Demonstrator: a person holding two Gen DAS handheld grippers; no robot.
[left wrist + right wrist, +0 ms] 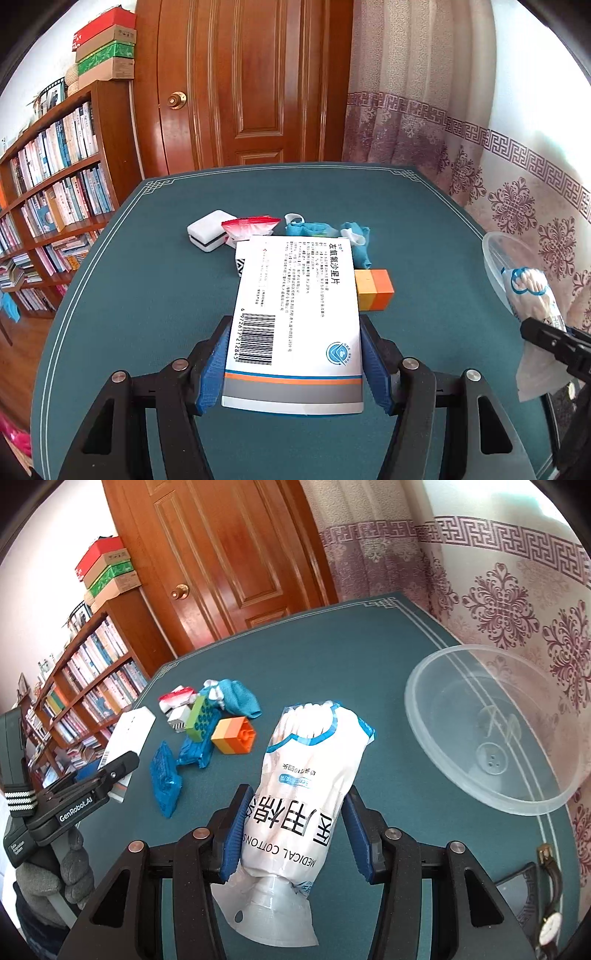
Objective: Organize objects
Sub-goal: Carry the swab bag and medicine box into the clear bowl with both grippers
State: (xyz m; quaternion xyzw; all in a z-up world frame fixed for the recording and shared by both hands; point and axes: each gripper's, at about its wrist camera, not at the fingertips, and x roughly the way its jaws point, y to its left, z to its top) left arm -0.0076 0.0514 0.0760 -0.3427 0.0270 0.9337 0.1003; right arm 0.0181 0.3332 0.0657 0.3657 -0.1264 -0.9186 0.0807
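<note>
Right wrist view shows my right gripper [291, 834] clamping the cotton swab bag [303, 775] near the still-empty clear bowl [436, 760], my left gripper [293, 362] holds the medicine box [295, 306], and the toy pile [207, 723] waits on the table [332, 646].

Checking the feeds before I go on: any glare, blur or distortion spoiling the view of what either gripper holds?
Left wrist view: sharp and evenly lit, the medicine box print readable, fisheye bending the table edge. Right wrist view: soft sheen on the cotton swab bag, lettering still legible; the clear plastic bowl shows faint reflections; corners dark in both.
</note>
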